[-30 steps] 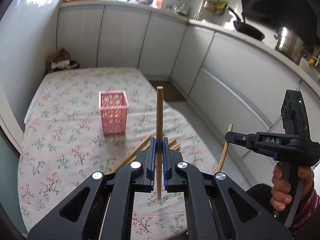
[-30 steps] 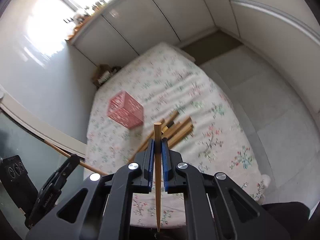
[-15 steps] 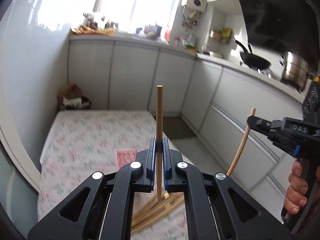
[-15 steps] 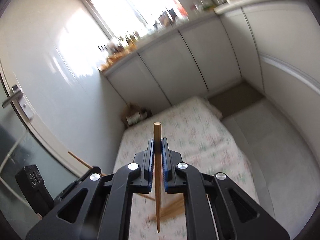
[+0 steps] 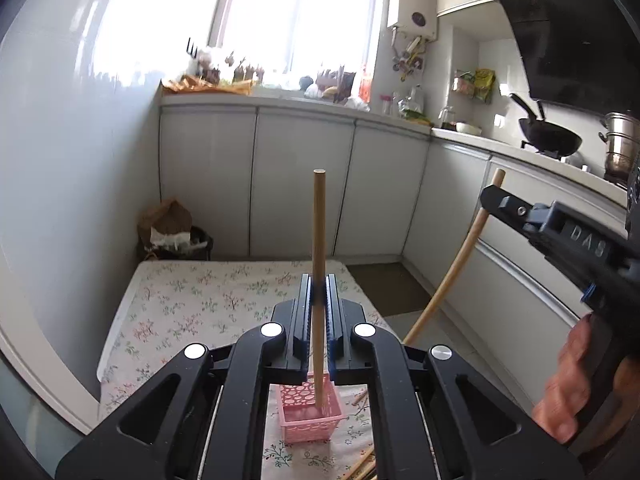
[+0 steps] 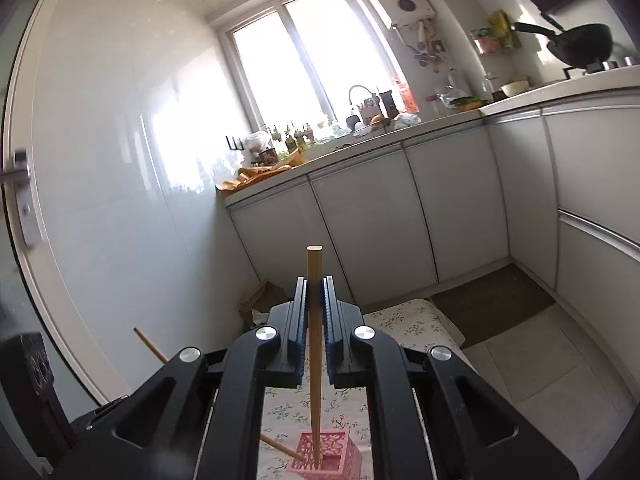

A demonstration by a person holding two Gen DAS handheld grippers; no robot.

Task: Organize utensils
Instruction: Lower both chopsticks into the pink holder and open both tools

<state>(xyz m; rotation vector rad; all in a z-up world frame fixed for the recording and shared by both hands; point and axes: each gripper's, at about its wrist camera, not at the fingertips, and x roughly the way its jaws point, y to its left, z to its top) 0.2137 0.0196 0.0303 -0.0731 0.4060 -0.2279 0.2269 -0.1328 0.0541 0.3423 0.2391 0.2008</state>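
Upright chopstick (image 5: 319,280) between jaws (clamped), over basket (image 5: 311,412)

Home kitchen: white cabinets (image 5: 304,176), cluttered countertop (image 6: 360,140), and wok (image 5: 550,140) beyond the jaws.

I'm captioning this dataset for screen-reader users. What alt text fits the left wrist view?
The left gripper clamps an upright wooden chopstick, its lower tip over a pink basket on a floral tablecloth. At right, the right gripper holds another chopstick; kitchen cabinets behind.
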